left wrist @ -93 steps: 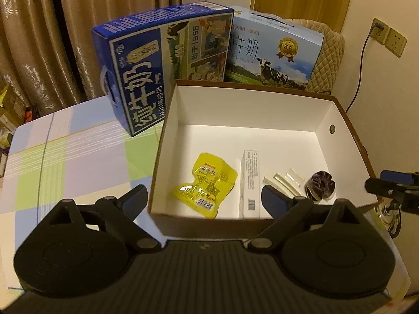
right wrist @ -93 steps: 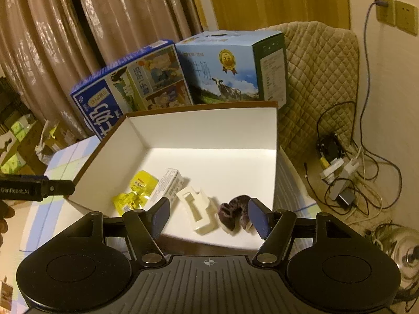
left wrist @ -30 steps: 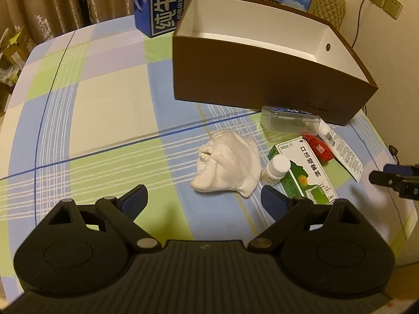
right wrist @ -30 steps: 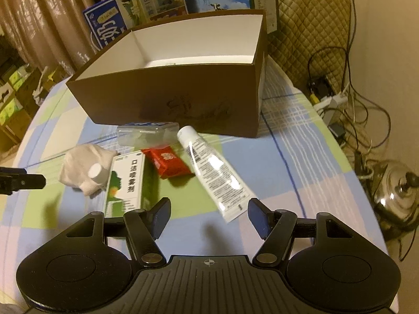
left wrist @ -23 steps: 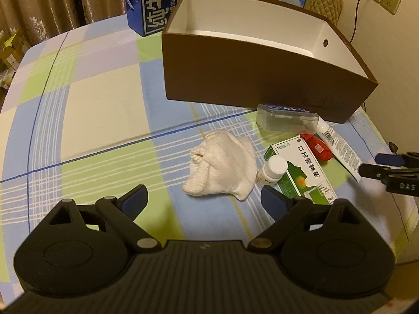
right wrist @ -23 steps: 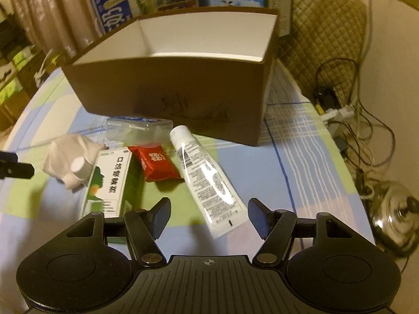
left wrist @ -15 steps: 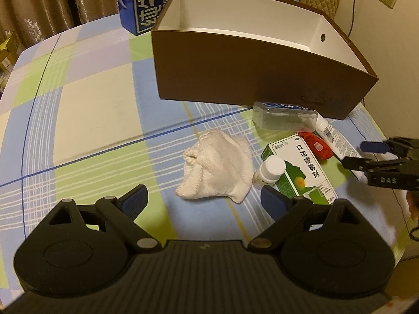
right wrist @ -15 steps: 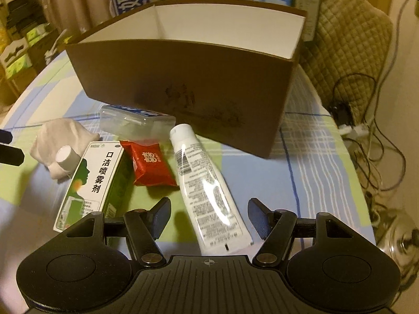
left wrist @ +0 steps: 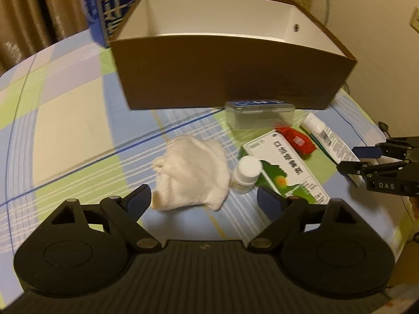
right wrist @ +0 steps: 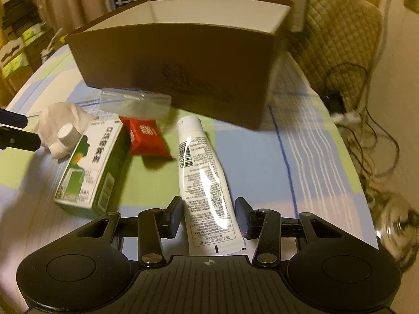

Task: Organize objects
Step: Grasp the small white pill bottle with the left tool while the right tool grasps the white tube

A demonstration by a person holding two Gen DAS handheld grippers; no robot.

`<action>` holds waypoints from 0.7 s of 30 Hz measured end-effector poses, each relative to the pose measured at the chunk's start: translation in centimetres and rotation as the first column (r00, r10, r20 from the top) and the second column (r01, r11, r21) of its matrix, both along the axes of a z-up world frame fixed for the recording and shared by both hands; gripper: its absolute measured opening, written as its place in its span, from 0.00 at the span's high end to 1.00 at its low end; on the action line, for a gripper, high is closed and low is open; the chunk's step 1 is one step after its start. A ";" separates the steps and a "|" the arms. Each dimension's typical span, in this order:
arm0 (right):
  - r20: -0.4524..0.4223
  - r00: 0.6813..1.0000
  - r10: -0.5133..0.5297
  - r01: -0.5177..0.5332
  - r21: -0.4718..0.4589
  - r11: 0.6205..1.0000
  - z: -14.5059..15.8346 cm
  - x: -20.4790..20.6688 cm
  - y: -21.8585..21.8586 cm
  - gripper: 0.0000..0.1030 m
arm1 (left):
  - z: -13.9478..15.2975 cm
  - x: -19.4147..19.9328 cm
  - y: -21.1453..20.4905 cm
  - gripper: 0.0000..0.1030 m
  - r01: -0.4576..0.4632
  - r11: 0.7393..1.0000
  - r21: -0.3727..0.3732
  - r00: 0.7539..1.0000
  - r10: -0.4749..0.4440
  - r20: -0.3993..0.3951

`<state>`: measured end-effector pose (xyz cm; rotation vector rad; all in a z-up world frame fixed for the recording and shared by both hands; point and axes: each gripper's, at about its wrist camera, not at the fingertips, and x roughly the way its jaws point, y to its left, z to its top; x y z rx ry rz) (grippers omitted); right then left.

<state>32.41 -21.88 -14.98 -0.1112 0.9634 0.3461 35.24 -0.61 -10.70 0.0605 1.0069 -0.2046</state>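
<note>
A brown box with a white inside stands at the back of the checked table. In front of it lie a clear plastic case, a red packet, a white tube, a green-and-white medicine box, a small white bottle and a crumpled white cloth. My right gripper is open but narrowed, with its fingers on either side of the tube's crimped end, close to its edges. My left gripper is open low over the near edge of the cloth.
Blue milk cartons stand behind the box. To the right of the table are a quilted chair, cables and a power strip on the floor, and a metal pot lid. The table's right edge is close to the tube.
Both grippers have come down and forward from above the box to the items in front of it. The right gripper's fingers have narrowed around the tube's end. The left one has neared the cloth.
</note>
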 end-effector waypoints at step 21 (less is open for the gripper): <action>-0.038 0.983 -0.182 0.182 -0.011 0.983 1.2 -4.5 -3.8 0.60 | -3.9 1.7 -3.6 0.64 0.357 0.927 0.115 0.930 -0.365 0.055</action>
